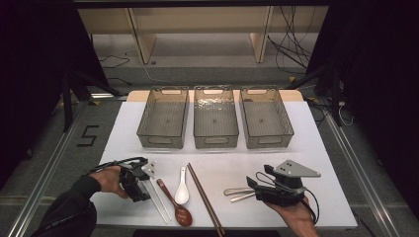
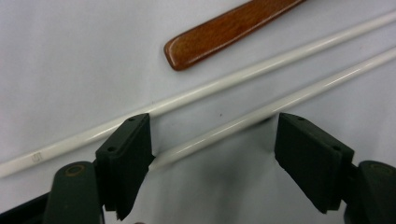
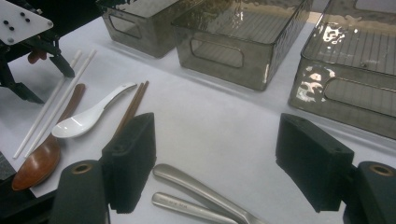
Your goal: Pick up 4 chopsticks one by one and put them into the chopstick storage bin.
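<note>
The left claw (image 2: pixel 212 154) is set down over the white chopsticks (image 2: pixel 243 86) on the table (image 1: pixel 276 163), jaws wide apart, one stick between them, ungripped. The chopsticks lie just left of the wooden spoon (image 1: pixel 174 202). The right claw (image 3: pixel 215 161), far right of the spoon, is open and empty above two metal handles (image 3: pixel 196 196).
</note>
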Tool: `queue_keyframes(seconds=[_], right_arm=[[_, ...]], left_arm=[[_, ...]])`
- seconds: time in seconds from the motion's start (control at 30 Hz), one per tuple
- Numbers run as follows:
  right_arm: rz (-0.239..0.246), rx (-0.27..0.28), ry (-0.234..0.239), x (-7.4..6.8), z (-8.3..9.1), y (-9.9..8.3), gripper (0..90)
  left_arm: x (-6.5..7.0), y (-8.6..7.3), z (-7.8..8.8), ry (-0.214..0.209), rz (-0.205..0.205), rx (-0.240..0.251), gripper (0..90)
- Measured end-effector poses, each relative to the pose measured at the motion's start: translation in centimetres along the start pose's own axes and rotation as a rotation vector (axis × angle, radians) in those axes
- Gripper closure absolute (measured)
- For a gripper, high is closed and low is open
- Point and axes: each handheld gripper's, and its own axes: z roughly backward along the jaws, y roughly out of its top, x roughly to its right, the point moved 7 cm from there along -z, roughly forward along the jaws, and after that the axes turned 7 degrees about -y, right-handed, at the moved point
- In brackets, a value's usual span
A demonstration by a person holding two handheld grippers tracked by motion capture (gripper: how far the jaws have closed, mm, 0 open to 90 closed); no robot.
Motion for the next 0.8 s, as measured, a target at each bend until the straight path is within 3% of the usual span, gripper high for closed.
queue_keyframes(seconds=[0.2, 0.3, 0.8], right_arm=[[0.003, -0.006, 0.002, -0.1, 0.0, 0.0, 30.1], [0.004, -0.008, 0.003, -0.1, 0.0, -0.1, 30.3], [0.004, -0.018, 0.000, -0.1, 0.1, -0.2, 30.6]], left_arm=[[0.2, 0.2, -0.1, -0.002, 0.030, -0.066, 32.5], [0.3, 0.2, 0.0, -0.005, 0.029, -0.069, 36.2], [1.5, -1.5, 0.5, -0.010, -0.034, -0.124, 61.9]])
